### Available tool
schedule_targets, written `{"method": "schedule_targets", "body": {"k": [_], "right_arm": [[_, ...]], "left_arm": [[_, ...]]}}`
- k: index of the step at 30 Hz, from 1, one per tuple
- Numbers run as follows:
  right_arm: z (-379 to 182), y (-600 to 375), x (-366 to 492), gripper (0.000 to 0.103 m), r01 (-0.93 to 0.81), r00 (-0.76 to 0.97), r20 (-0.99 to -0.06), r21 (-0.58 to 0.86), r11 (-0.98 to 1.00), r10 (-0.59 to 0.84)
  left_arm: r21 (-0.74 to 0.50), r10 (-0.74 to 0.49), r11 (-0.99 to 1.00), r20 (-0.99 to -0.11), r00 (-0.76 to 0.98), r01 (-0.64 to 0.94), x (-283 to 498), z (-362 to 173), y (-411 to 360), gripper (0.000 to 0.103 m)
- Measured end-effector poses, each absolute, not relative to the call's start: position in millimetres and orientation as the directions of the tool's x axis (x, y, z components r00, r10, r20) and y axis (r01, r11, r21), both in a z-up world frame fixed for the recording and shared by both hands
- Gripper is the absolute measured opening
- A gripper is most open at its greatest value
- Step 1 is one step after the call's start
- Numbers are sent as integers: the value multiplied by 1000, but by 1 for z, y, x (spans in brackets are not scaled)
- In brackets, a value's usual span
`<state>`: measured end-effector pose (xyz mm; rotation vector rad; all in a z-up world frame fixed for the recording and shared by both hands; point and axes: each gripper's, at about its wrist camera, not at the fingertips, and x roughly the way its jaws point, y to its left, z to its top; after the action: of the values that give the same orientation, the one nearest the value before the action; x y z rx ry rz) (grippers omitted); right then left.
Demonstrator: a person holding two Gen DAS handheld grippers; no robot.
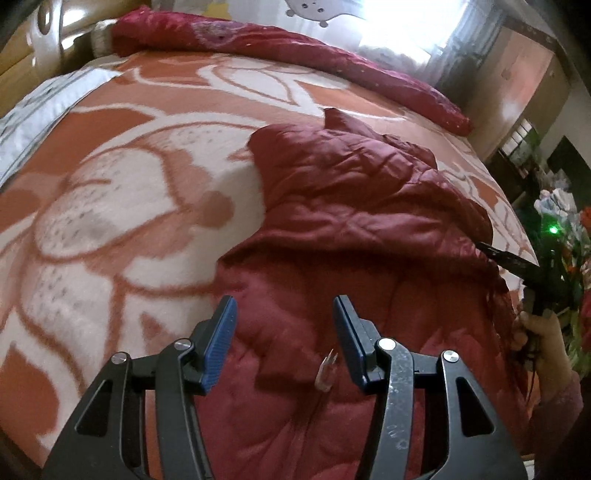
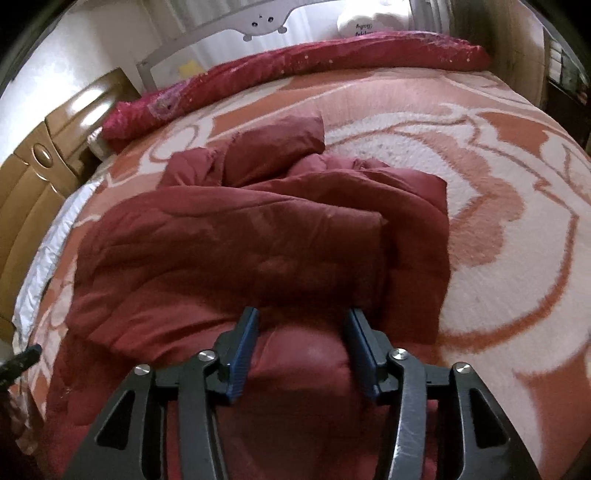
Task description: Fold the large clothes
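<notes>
A dark red puffy quilted coat (image 1: 362, 206) lies crumpled on a bed with an orange and cream flowered blanket (image 1: 110, 177). My left gripper (image 1: 284, 306) is open and empty, just above the coat's near part. In the right wrist view the coat (image 2: 229, 240) lies partly folded, a sleeve or hood bunched at its far end. My right gripper (image 2: 301, 317) is open, its fingers either side of a bulge of coat fabric at the near edge. The right gripper also shows at the coat's right edge in the left wrist view (image 1: 509, 258).
A long dark red bolster (image 2: 295, 70) lies along the far side of the bed. A wooden cabinet (image 2: 33, 184) stands to the left of the bed. A white sheet edge (image 2: 40, 254) shows on the left. A bright window (image 1: 399, 22) is behind the bed.
</notes>
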<state>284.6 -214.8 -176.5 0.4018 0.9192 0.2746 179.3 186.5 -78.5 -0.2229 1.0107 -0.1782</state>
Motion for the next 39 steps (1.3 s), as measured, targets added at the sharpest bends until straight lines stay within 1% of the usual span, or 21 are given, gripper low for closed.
{"method": "schedule_targets", "body": {"k": [2,5,7,9,13,15,19,23,26,31,36,39], "right_arm": [[-172,-218,274,53,-61,587,-701,460,886,405],[-166,-222,257,55,-64,590,-687,485,872,425],[-162,-226,245,58,-73,593,-673,502,862,442],[-157,-228,232,63,-88,588,-659,525,846,470],[-150,-232,195,66,-128,583,-640,536,834,501],[-150,-235,175,69,-141,574,-641,536,832,510],[-159,-245,142,71,-150,540,-651,549,822,533],[-167,-266,108,75,-130,528,-678,531,837,512],[-175,-285,86,76,-99,529,-689,530,842,495],[-193,-306,61,76,-43,517,-704,546,837,486],[-213,-304,42,76,-52,478,-677,614,788,559],[-221,-300,33,76,-62,451,-664,643,763,596]], "left_arm": [[-284,-260,958,-818,512,33,174,-81,193,52],[-276,-246,961,-826,507,16,166,-85,199,52],[-284,-248,959,-826,507,7,156,-87,203,52],[-295,-254,956,-825,504,-1,148,-88,208,53],[-327,-279,945,-819,502,-9,132,-89,215,58],[-348,-298,937,-811,503,-6,123,-89,217,63],[-348,-308,938,-818,486,8,107,-93,215,63],[-333,-308,942,-831,463,30,94,-97,214,63],[-327,-307,944,-837,453,36,86,-100,217,63],[-353,-335,935,-841,424,39,76,-108,227,63],[-370,-359,928,-842,403,55,62,-113,231,63],[-405,-396,912,-830,393,65,54,-115,233,63]]}}
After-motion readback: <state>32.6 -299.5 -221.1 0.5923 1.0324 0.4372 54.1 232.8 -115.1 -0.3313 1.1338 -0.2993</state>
